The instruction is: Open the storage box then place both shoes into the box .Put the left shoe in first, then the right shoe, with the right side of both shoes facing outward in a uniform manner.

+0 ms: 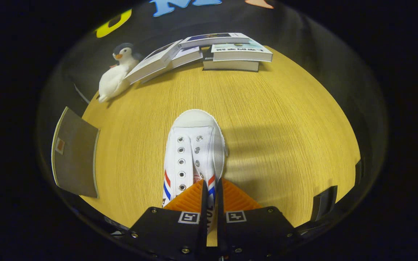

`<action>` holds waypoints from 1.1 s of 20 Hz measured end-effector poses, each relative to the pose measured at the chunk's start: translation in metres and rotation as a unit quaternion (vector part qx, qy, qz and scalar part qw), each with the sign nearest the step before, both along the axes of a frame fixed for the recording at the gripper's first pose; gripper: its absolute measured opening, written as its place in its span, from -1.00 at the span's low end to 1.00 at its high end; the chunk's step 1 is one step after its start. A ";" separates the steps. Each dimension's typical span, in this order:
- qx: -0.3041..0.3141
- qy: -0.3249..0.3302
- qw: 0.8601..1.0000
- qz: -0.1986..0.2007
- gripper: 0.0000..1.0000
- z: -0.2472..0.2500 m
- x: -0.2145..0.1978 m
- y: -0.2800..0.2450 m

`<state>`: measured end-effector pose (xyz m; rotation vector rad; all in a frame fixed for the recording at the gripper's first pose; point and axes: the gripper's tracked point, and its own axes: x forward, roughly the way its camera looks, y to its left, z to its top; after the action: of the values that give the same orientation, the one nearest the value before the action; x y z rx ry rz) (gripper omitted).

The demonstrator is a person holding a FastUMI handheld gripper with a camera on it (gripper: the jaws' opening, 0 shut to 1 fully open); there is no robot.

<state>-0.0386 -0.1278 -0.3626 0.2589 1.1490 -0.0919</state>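
A white canvas shoe (193, 148) with red and blue side stripes and metal eyelets hangs above the wooden table (285, 119), toe pointing away from me. My gripper (210, 188) is shut on the shoe's right side wall near the ankle opening, both fingers pressing the thin canvas edge between them. The heel end is hidden behind the fingers. A grey flat panel (75, 157), which may be part of the storage box, lies at the table's left edge.
A plush penguin (116, 72) lies at the far left corner. Several books (209, 50) are stacked and leaning along the far edge. A dark object (324, 203) sits at the near right edge of the table.
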 end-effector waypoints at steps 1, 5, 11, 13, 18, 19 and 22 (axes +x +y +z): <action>0.005 0.004 1.000 -0.001 -1.00 0.004 -0.006 0.002; 0.049 -0.004 0.998 -0.028 -1.00 0.017 -0.006 0.011; 0.077 -0.024 0.996 -0.034 -1.00 0.057 0.005 0.029; 0.083 -0.030 0.996 -0.027 -0.99 0.075 0.009 0.041; 0.095 -0.054 0.994 -0.008 -1.00 0.117 0.022 0.081; 0.097 -0.057 0.994 -0.003 -1.00 0.125 0.024 0.091; 0.102 -0.062 0.993 0.013 -1.00 0.140 0.031 0.121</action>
<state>-0.0075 -0.0072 -0.2222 0.4244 1.0382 0.0639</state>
